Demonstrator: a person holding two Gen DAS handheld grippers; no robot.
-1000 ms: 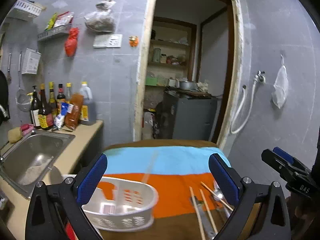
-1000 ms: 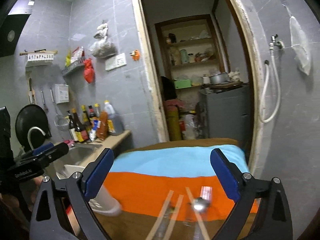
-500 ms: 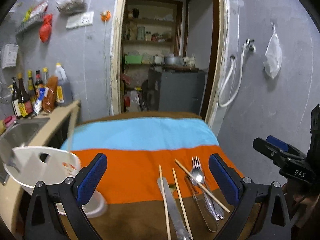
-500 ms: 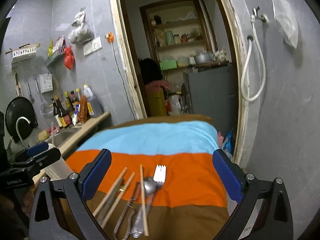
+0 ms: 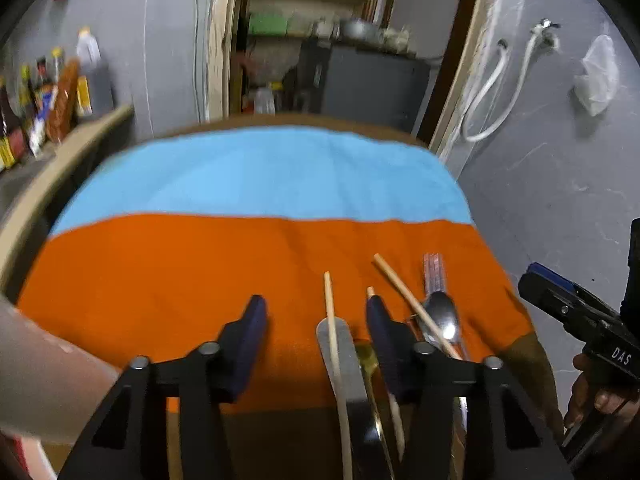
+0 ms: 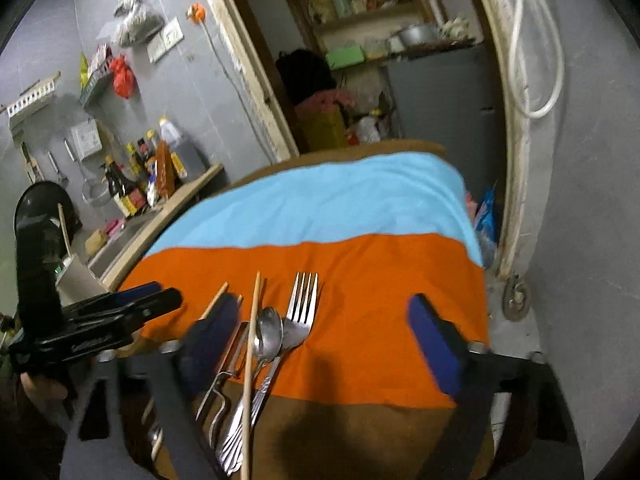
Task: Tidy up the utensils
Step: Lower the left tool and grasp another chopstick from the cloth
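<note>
Utensils lie together on the orange band of a striped cloth (image 5: 160,272): a butter knife (image 5: 340,356), several wooden chopsticks (image 5: 330,320), a spoon (image 5: 440,320) and a fork (image 5: 434,272). My left gripper (image 5: 316,320) is open, low over the cloth, with the knife and one chopstick between its fingers. In the right wrist view the fork (image 6: 302,308), spoon (image 6: 270,332), a chopstick (image 6: 252,360) and a peeler (image 6: 224,372) lie just right of the left finger. My right gripper (image 6: 316,332) is open and empty above them.
A white plastic basket (image 5: 36,376) is blurred at the far left edge. A counter with sauce bottles (image 6: 136,184) and a sink (image 6: 120,240) runs along the left. A doorway (image 5: 340,40) opens behind the table. A grey wall with a hose (image 5: 492,88) is close on the right.
Both grippers have dropped and moved forward toward the utensils. The left gripper swung right, away from the basket, and its jaws have narrowed around the knife and chopstick.
</note>
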